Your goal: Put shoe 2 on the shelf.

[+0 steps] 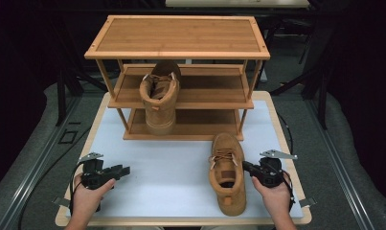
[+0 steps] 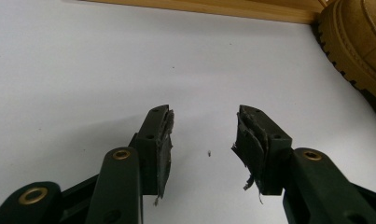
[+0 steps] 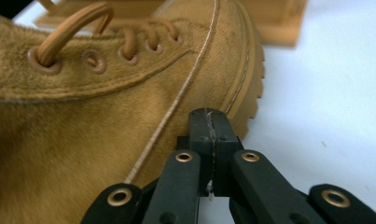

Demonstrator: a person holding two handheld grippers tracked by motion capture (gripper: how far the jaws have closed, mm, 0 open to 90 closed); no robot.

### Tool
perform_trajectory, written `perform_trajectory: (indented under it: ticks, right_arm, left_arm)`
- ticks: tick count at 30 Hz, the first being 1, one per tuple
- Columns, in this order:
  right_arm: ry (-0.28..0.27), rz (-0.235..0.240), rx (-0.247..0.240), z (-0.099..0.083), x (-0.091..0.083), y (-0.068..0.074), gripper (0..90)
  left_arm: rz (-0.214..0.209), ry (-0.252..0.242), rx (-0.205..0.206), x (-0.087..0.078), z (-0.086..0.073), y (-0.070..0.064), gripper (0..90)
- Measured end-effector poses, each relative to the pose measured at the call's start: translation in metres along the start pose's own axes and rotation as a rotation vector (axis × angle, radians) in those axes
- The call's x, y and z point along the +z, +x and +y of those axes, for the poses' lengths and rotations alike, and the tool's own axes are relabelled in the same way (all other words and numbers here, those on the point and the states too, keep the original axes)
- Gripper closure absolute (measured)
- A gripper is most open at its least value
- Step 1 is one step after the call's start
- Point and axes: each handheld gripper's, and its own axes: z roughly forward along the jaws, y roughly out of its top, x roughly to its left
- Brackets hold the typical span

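While pressed shut against the tan suede lace-up boot on the white surface, right tongs grip nothing; left tongs gape wide nearby.

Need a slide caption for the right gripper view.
Closed right tool beside a tan boot on the white table.

bright even overhead light, dark surroundings, soft shadows, close-ups blurred

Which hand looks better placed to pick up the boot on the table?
The right one, probably. The right hand-held gripper sits shut right beside the boot, while the left hand-held gripper is open over bare white tabletop, well away from it.
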Motion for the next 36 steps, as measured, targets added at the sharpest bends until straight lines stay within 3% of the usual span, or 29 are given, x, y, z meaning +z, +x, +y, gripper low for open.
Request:
perform_trajectory:
  ticks: [3,5,6,7,8,10,11,12,14,20,21,25,27,28,29,31,32,35,36]
  right_arm:
    - [0.02,-0.019,0.016,-0.004,0.004,-0.006,90.0]
    - [0.003,0.008,0.059,-0.009,0.007,-0.013,90.0]
    - [0.003,0.008,0.059,-0.009,0.007,-0.013,90.0]
    - [0.014,0.064,0.078,-0.009,0.005,-0.017,90.0]
    - [0.003,0.046,0.08,-0.01,0.007,-0.018,90.0]
    - [-0.005,0.069,0.098,-0.01,0.009,-0.022,90.0]
    - [0.001,0.105,0.112,-0.009,0.01,-0.024,90.0]
    - [-0.014,0.101,0.127,-0.008,0.012,-0.024,90.0]
    - [-0.007,0.135,0.114,-0.004,0.017,-0.025,90.0]
    - [0.009,0.164,0.084,0.005,0.032,-0.022,90.0]
    - [0.036,0.151,0.07,0.007,0.031,-0.022,90.0]
    - [0.053,0.1,0.058,0.011,0.031,-0.019,90.0]
    - [0.084,0.069,0.032,0.014,0.027,-0.017,83.7]
    - [0.083,0.018,0.021,0.016,0.026,-0.014,81.2]
    - [0.094,0.055,0.017,0.02,0.023,-0.014,79.9]
    - [0.129,0.018,-0.007,0.029,0.012,-0.008,77.1]
    - [0.143,0.021,-0.029,0.035,0.006,-0.006,76.6]
    - [0.167,-0.029,-0.101,0.055,-0.015,0.008,75.2]
    - [0.168,-0.021,-0.12,0.061,-0.023,0.012,74.8]
  left_arm:
    - [0.0,0.006,-0.004,0.002,-0.001,0.0,54.6]
    - [0.001,0.008,-0.005,0.002,-0.001,0.001,54.6]
    - [0.001,0.008,-0.005,0.002,-0.001,0.001,54.7]
    - [0.0,0.006,-0.005,0.002,-0.001,0.0,54.7]
    - [-0.002,0.006,-0.005,0.002,0.0,0.0,54.6]
    - [-0.004,0.007,-0.004,0.003,0.0,0.0,54.6]
    - [-0.004,0.006,-0.004,0.003,0.0,0.0,54.7]
    - [-0.004,0.01,0.002,0.004,0.0,0.0,54.7]
    - [-0.007,0.01,-0.002,0.005,0.001,-0.001,54.7]
    - [-0.012,0.016,0.004,0.008,0.002,-0.002,54.7]
    - [-0.011,0.019,0.007,0.008,0.002,-0.001,54.7]
    - [-0.012,0.021,0.008,0.008,0.001,-0.001,54.6]
    - [-0.01,0.02,0.011,0.007,0.0,-0.001,54.4]
    - [-0.011,0.02,0.011,0.007,0.0,0.0,54.3]
    - [-0.013,0.023,0.011,0.006,0.0,0.0,54.2]
    - [-0.013,0.022,0.009,0.006,0.0,0.0,54.1]
    - [-0.013,0.022,0.009,0.006,0.0,0.0,54.0]
    - [-0.012,0.022,0.012,0.007,-0.001,-0.001,53.9]
    - [-0.011,0.023,0.013,0.007,-0.001,-0.001,53.8]
